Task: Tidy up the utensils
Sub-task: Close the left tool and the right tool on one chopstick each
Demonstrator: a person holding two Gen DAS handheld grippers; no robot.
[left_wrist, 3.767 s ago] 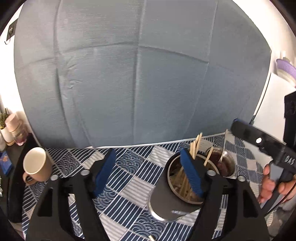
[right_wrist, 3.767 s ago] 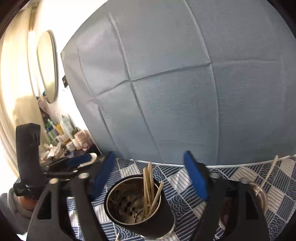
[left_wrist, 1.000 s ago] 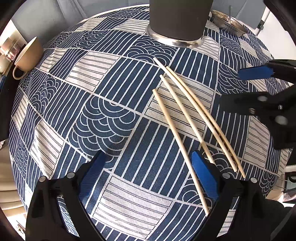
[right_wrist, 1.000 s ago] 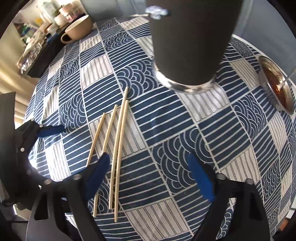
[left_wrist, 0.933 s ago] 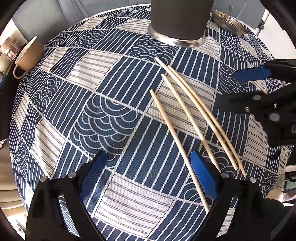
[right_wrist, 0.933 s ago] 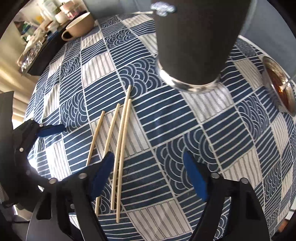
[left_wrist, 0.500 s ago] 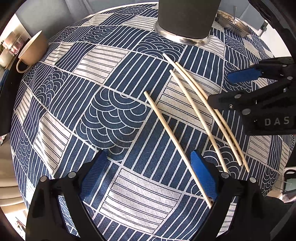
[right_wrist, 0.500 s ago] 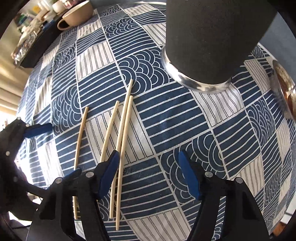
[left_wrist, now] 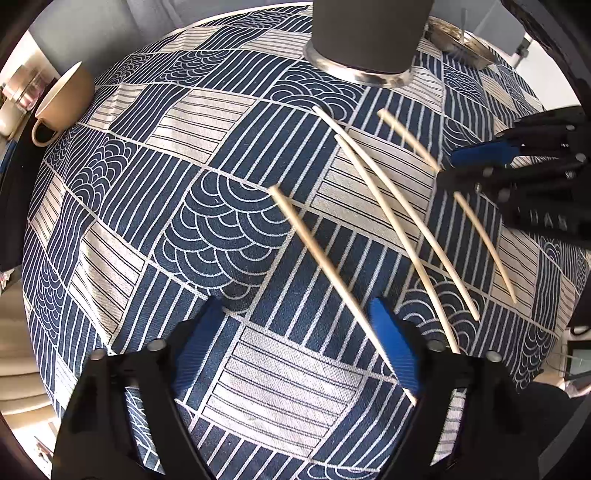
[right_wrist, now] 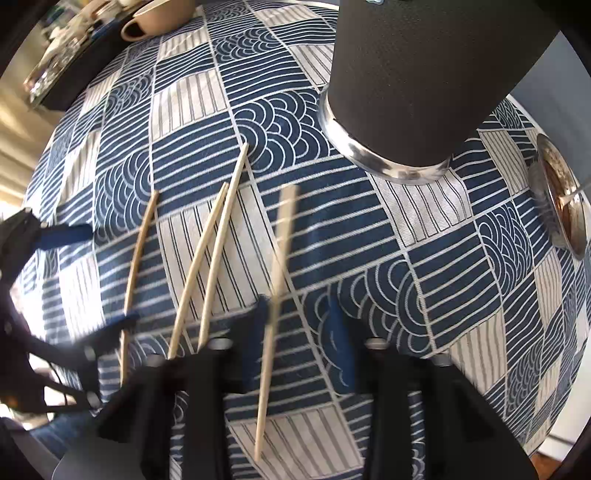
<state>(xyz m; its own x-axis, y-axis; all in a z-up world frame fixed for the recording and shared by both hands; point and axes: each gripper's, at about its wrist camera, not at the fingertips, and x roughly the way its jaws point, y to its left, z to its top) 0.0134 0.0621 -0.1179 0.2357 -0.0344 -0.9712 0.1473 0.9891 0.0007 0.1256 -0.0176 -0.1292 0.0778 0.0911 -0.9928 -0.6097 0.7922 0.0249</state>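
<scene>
Four pale wooden chopsticks lie on the blue patterned tablecloth (left_wrist: 229, 236) in front of a dark cylindrical holder (left_wrist: 365, 33) with a silver base. My left gripper (left_wrist: 295, 347) points down over the leftmost chopstick (left_wrist: 325, 258). Its jaws are closing, with the stick between them close to the right pad and not pressed. My right gripper (right_wrist: 297, 332) points straight down, its jaws closing around the rightmost chopstick (right_wrist: 277, 266). That stick rests against the left pad and a gap remains at the right pad. Two chopsticks (right_wrist: 214, 254) lie between the grippers.
A beige mug (left_wrist: 62, 99) stands at the cloth's far left edge beside a dark shelf of small items. A metal bowl (right_wrist: 561, 199) with a spoon sits right of the holder (right_wrist: 413, 74). The table edge curves close behind both grippers.
Both grippers came down from above the holder to the chopsticks. In the last second both jaws narrowed, and the right gripper's left finger pushed one chopstick away from its neighbour.
</scene>
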